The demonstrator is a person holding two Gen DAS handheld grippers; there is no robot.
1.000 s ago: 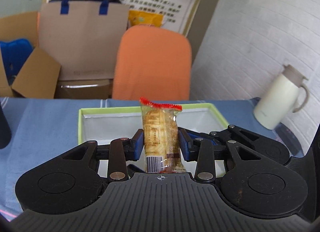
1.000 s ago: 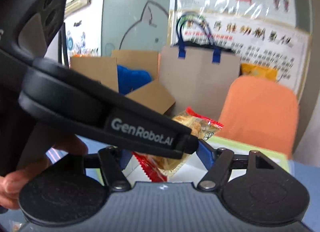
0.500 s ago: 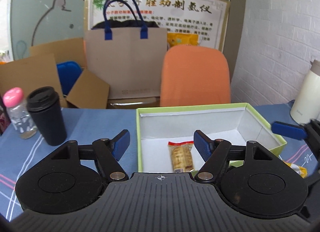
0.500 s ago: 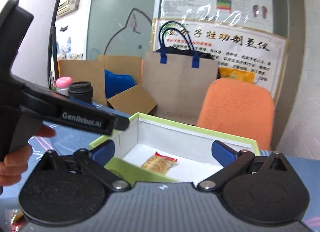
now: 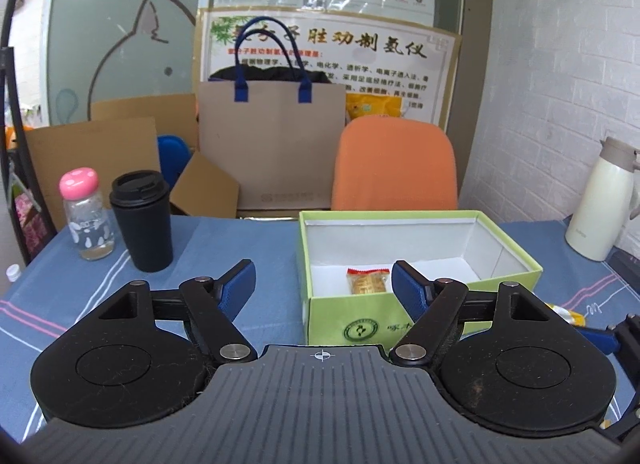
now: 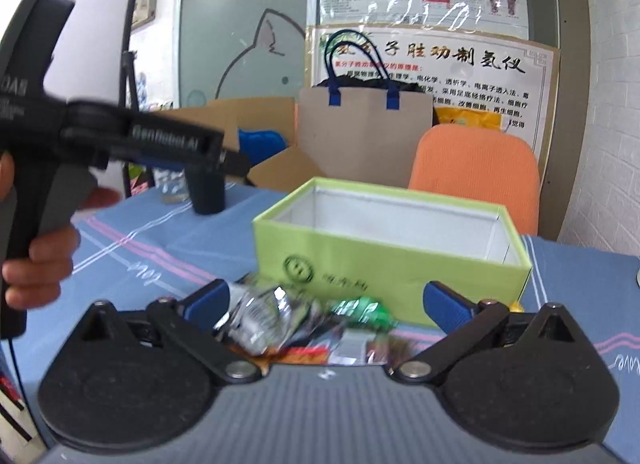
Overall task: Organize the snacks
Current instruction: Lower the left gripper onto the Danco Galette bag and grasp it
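A light green box (image 5: 352,312) with a white inside stands open on the blue tablecloth. One yellow wrapped snack (image 5: 367,280) lies in it near the front wall. My left gripper (image 5: 322,270) hovers short of the box, its jaws still opening, nothing between them. My right gripper (image 6: 326,296) is wide open and low over a pile of wrapped snacks (image 6: 280,316) lying in front of the green box (image 6: 380,260); no pad touches them. The left gripper (image 6: 224,156) also shows from the side in the right wrist view, in a person's hand (image 6: 40,260).
A black lidded cup (image 5: 142,220) and a pink-capped bottle (image 5: 84,216) stand at the table's left. A cream jug (image 5: 604,204) stands at the right. A yellow packet (image 5: 568,314) lies right of the box. Behind are an orange chair (image 5: 394,164), a paper bag (image 5: 272,144) and cardboard boxes.
Both grippers held a wrapped snack over the box, then opened and let go. Both have since drawn back from the box; the right one now sits over the snack pile.
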